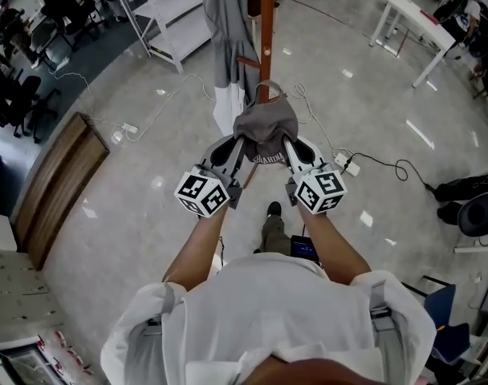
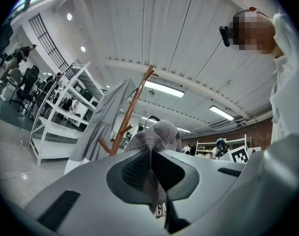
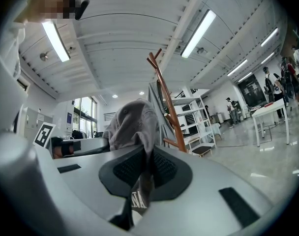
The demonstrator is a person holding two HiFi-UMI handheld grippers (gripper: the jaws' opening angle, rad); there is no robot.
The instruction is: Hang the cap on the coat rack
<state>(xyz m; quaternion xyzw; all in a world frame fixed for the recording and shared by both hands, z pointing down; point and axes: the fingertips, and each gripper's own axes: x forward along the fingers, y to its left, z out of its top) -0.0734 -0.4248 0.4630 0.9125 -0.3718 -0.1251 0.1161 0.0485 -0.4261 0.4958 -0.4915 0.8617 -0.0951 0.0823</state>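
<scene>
A grey cap [image 1: 265,131] hangs stretched between my two grippers, just in front of the brown wooden coat rack pole [image 1: 266,30]. My left gripper [image 1: 234,149] is shut on the cap's left edge, and my right gripper [image 1: 288,149] is shut on its right edge. In the left gripper view the cap [image 2: 157,136] bulges above the closed jaws, with the rack [image 2: 132,111] behind it to the left. The right gripper view shows the cap [image 3: 134,124] pinched in the jaws, left of the rack [image 3: 168,102]. A short rack peg [image 1: 248,61] sticks out just above the cap.
A grey garment [image 1: 227,42] hangs on the rack's left side. White shelving [image 1: 168,14] stands behind it, a wooden bench [image 1: 59,183] lies at left, a white table [image 1: 412,26] at the far right. Cables and a power strip [image 1: 347,165] lie on the floor.
</scene>
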